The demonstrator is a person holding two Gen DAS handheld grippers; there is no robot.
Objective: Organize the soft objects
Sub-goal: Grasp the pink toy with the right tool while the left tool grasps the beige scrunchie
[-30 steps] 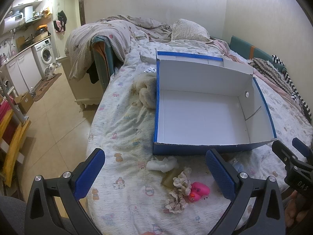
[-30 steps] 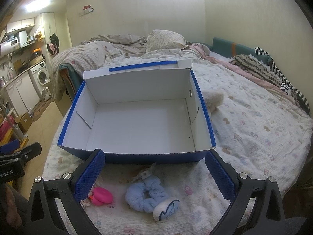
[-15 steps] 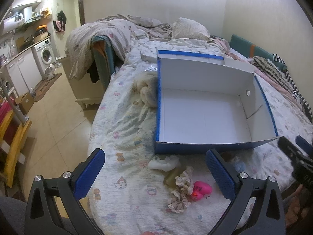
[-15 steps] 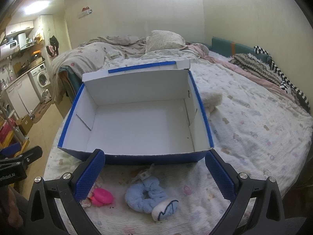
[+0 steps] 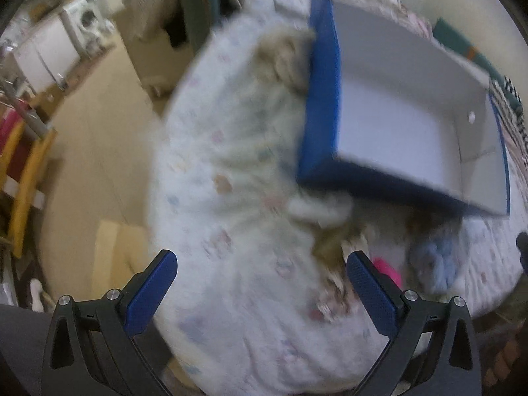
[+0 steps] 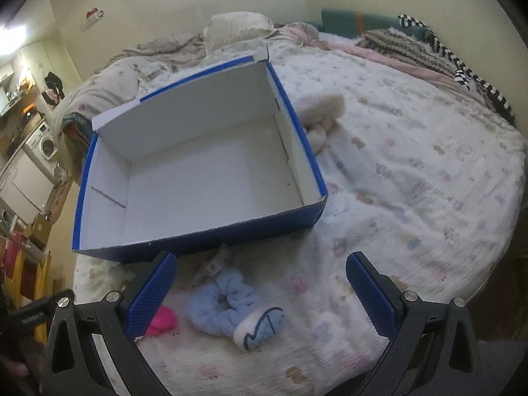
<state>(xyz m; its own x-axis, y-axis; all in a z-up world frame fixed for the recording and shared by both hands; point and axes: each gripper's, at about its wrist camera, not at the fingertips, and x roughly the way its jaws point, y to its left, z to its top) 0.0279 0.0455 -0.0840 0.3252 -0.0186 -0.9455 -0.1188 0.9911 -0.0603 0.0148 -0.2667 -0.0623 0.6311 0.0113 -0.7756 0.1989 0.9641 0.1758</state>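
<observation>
An empty blue box with a white inside stands on the bed; it also shows in the left wrist view. In front of it lie a light blue scrunchie, a rolled white and blue sock and a pink soft object. My right gripper is open and empty above the scrunchie. My left gripper is open and empty over the bedspread, left of the pink object and a white cloth. The left wrist view is blurred.
A fluffy beige item lies right of the box, another on its left. Pillows and blankets are at the bed's head. The floor, a washing machine and yellow frames are to the left.
Both grippers have tilted and moved; the left one swung left and lower with strong blur, the right one came closer to the scrunchie. Both stay open.
</observation>
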